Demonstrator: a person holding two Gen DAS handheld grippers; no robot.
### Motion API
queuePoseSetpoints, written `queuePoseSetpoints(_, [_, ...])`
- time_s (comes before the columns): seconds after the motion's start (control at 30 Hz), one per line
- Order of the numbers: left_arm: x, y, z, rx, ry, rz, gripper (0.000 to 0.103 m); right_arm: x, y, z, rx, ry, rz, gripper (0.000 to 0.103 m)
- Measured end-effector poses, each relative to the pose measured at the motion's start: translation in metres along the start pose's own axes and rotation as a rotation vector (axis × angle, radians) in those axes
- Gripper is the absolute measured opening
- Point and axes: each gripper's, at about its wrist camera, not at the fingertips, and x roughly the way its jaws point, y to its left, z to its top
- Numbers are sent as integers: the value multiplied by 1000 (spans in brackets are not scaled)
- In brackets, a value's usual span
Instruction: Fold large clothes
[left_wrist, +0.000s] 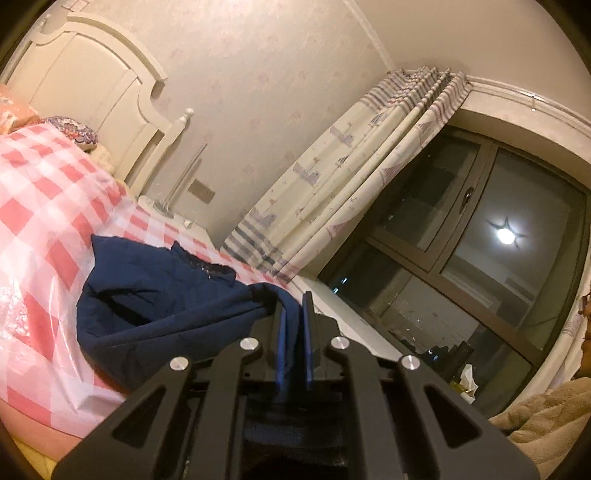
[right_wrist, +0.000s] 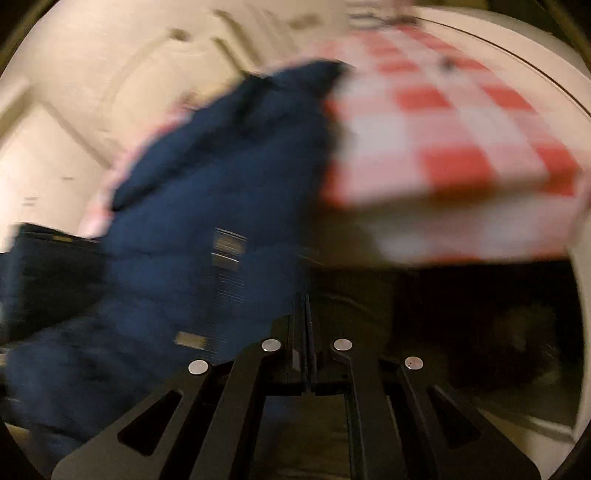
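On my left wrist view the checked pink-and-white cover (left_wrist: 55, 206) spreads over the bed, with the cream headboard (left_wrist: 92, 74) at its far end. The navy garment (left_wrist: 166, 295) lies bunched near the bed's edge on the window side, one fold running into my left gripper (left_wrist: 293, 314), whose jaws are closed on that cloth. Beyond the edge hang the patterned curtains (left_wrist: 351, 177) beside the dark window (left_wrist: 480, 240).

My right wrist view is badly blurred. The garment (right_wrist: 192, 206) fills the left and middle, draped over the bed's edge, with the checked cover (right_wrist: 443, 129) at upper right. My right gripper (right_wrist: 306, 314) has its jaws pressed together; I cannot tell whether any cloth is caught between them.
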Motion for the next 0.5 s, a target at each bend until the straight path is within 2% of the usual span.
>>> queuePoseSetpoints(0.13, [8, 2, -3, 7, 5, -1, 8, 2, 47, 47, -178, -65, -20, 9])
queuePoseSetpoints(0.2, [8, 3, -4, 6, 5, 2, 8, 20, 61, 61, -252, -80, 70, 9])
queuePoseSetpoints(0.23, [6, 4, -5, 6, 5, 8, 8, 35, 66, 66, -279, -58, 104, 9])
queuePoseSetpoints(0.27, [3, 6, -6, 8, 4, 18, 8, 63, 67, 70, -308, 3, 38, 17])
queuePoseSetpoints(0.3, [0, 6, -6, 10, 3, 26, 9, 85, 68, 69, -340, 54, -60, 29])
queuePoseSetpoints(0.33, [-2, 6, -7, 12, 2, 35, 9, 87, 71, 65, -403, -18, -44, 44])
queuePoseSetpoints(0.37, [-6, 8, -8, 13, 3, 47, 10, 91, 75, 56, -479, -36, 24, 87])
queuePoseSetpoints(0.4, [-8, 10, -9, 11, 4, 52, 10, 95, 82, 47, -552, -14, 69, 99])
queuePoseSetpoints(0.47, [-11, 14, -10, 1, 7, 58, 10, 95, 94, 30, -654, -20, -85, 99])
queuePoseSetpoints(0.5, [-10, 18, -11, -12, 12, 59, 10, 87, 96, 26, -648, -23, -110, 99])
